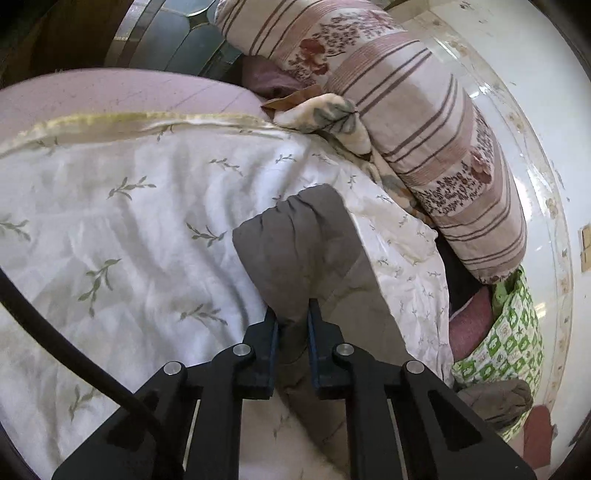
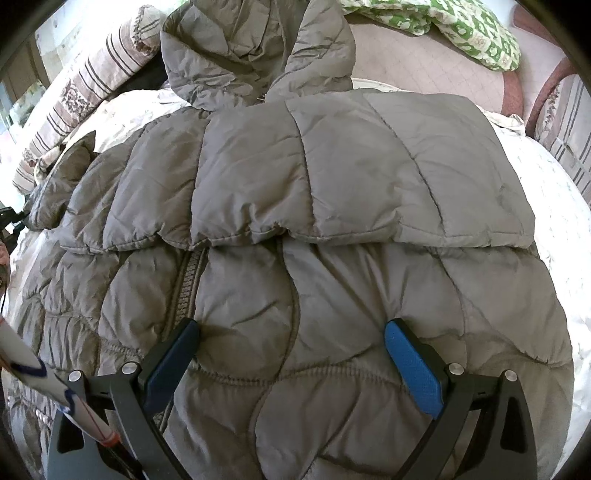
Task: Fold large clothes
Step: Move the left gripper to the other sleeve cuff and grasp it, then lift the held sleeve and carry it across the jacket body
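Observation:
A grey quilted puffer jacket [image 2: 295, 206] lies spread on the bed, hood [image 2: 255, 51] at the far end, one sleeve folded across its middle. My right gripper [image 2: 291, 332] is open, its blue pads [image 2: 413, 365] just above the jacket's lower front beside the zipper [image 2: 186, 284]. My left gripper [image 1: 292, 314] is shut on the end of a grey sleeve [image 1: 299, 251], holding it over the white leaf-print sheet [image 1: 129, 229].
A striped floral bolster [image 1: 436, 129] and a green patterned pillow [image 1: 509, 343] lie along the bed's right side. Another green pillow [image 2: 461, 29] lies beyond the hood. A black cable [image 1: 55, 339] crosses the left. White tiled floor [image 1: 535, 74] lies beyond the bed.

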The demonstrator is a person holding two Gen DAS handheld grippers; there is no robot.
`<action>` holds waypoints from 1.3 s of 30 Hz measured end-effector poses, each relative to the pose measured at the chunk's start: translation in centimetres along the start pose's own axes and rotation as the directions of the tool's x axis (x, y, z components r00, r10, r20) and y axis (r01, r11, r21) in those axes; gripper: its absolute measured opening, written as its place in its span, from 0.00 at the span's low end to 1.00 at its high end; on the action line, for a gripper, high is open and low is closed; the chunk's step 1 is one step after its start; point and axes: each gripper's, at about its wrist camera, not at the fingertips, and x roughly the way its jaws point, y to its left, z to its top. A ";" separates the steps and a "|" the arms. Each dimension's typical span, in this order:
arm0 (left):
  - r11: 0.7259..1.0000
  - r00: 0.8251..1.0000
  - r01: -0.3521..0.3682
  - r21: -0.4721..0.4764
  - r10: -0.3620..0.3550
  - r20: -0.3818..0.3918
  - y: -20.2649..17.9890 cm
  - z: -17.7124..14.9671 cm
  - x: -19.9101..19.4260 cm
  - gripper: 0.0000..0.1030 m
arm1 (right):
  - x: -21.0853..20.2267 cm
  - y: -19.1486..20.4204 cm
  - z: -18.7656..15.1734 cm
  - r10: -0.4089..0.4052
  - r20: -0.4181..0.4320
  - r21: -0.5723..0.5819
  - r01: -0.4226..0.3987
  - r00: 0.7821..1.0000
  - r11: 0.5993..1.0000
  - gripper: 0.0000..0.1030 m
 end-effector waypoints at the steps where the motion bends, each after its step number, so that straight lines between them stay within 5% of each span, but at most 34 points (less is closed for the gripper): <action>1: 1.000 1.000 0.005 0.004 -0.005 0.006 -0.3 -0.2 -0.7 0.12 | -0.2 -0.2 -0.1 0.015 0.005 0.008 -0.015 1.000 1.000 0.99; 9: 0.997 0.996 0.033 0.071 -0.039 0.083 -3.8 -1.6 -7.7 0.12 | -3.1 -1.7 0.5 0.107 0.055 0.076 -0.111 0.993 0.991 0.90; 19: 0.966 0.993 0.046 0.255 -0.072 0.096 -13.3 -5.3 -13.8 0.12 | -9.2 -5.2 2.5 0.164 0.193 0.215 -0.205 0.967 0.955 0.90; 32: 0.856 0.975 0.196 0.479 -0.222 -0.003 -28.1 -16.8 -21.4 0.12 | -14.7 -8.6 3.1 0.159 0.326 0.341 -0.273 0.932 0.900 0.90; 39: 0.783 0.964 0.256 0.566 -0.249 -0.091 -34.1 -24.0 -22.4 0.12 | -14.8 -10.7 2.8 0.107 0.339 0.380 -0.241 0.935 0.893 0.90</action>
